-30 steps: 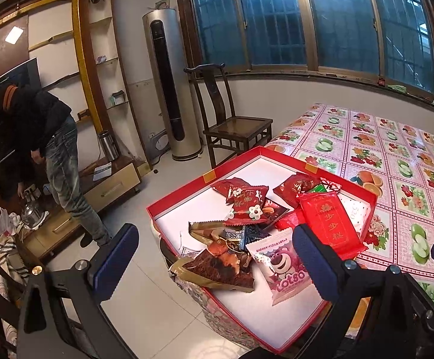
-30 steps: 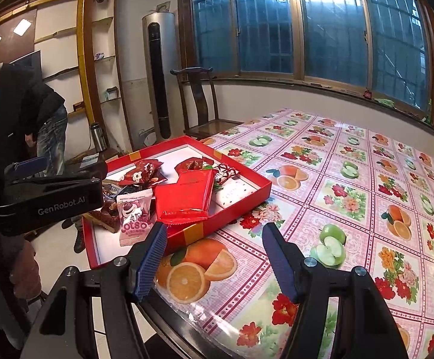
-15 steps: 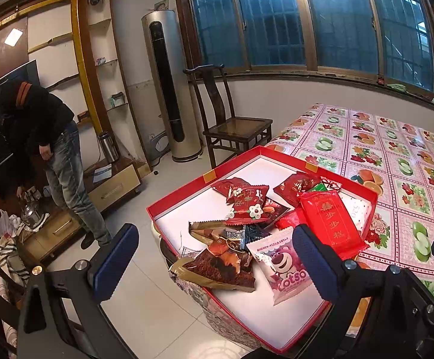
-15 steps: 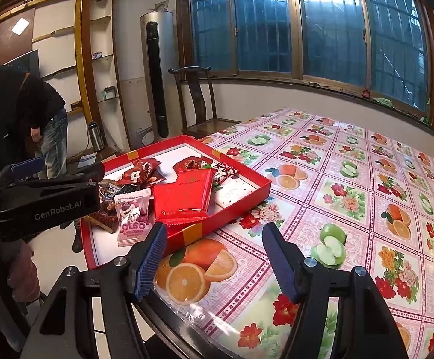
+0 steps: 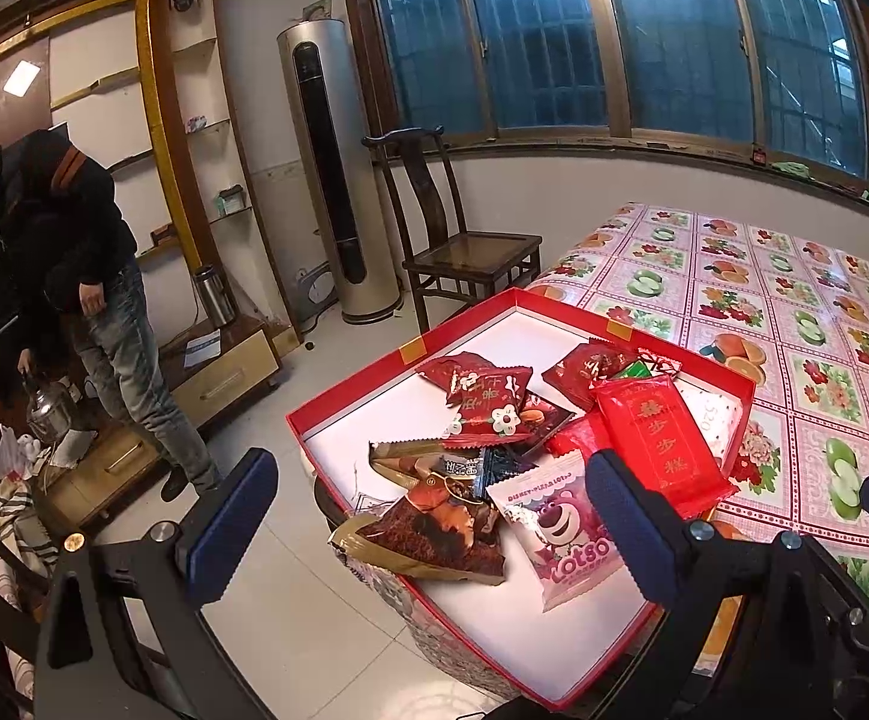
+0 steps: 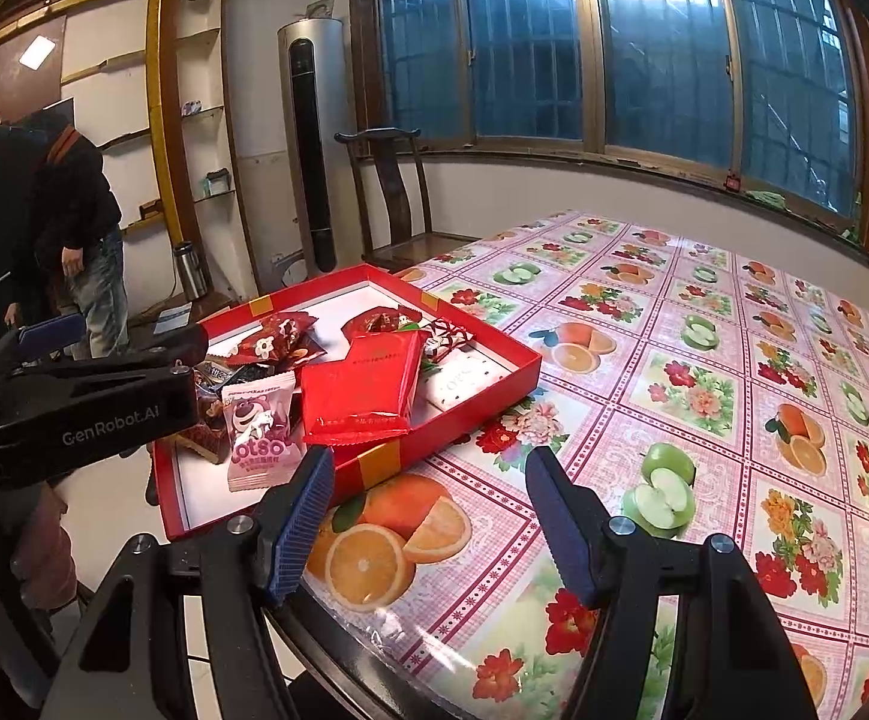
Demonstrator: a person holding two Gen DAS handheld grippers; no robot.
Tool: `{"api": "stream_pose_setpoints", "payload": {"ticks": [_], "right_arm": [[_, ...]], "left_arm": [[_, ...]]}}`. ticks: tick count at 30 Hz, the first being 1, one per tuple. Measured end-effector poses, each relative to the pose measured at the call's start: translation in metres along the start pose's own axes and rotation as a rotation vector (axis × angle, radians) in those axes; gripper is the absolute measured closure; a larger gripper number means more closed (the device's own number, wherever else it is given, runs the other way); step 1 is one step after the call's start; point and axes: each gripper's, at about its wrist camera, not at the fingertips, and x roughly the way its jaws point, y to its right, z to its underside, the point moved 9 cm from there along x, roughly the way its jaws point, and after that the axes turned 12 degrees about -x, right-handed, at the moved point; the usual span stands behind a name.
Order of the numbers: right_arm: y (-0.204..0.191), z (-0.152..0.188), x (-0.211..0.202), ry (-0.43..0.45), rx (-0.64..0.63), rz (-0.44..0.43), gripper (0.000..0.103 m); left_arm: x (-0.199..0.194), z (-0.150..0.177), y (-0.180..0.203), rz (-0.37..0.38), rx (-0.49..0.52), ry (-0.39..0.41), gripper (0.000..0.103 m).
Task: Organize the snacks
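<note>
A shallow red box (image 5: 344, 387) with a white floor lies on the table's corner and holds a loose heap of snack packets. Among them are a pink Lotso packet (image 5: 560, 534), a long red packet (image 5: 656, 438), a brown packet (image 5: 434, 534) and red flowered packets (image 5: 488, 408). My left gripper (image 5: 431, 468) hovers open over the box's near end with nothing between its pads. My right gripper (image 6: 429, 468) stands open above the tablecloth, right of the box (image 6: 470, 414), also with nothing in it. The same pink packet (image 6: 257, 426) and long red packet (image 6: 362, 384) show in the right wrist view.
The table (image 6: 704, 360) carries a glossy fruit-and-flower cloth. The box overhangs its left edge above the tiled floor. A dark wooden chair (image 5: 464, 252) and a tall air conditioner (image 5: 326, 180) stand behind. A person (image 5: 74, 276) stands by a low cabinet (image 5: 218, 372).
Both grippers have stayed in place and the snacks lie as before. The person at the left has straightened up from a bent posture.
</note>
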Motion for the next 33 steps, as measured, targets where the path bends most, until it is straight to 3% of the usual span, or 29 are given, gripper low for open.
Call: {"api": "stream_pose_setpoints", "payload": {"ticks": [33], "right_arm": [[0.0015, 0.0027, 0.0021, -0.007, 0.001, -0.009, 0.033]], "left_arm": [[0.0047, 0.0015, 0.0085, 0.04, 0.059, -0.01, 0.0]]}}
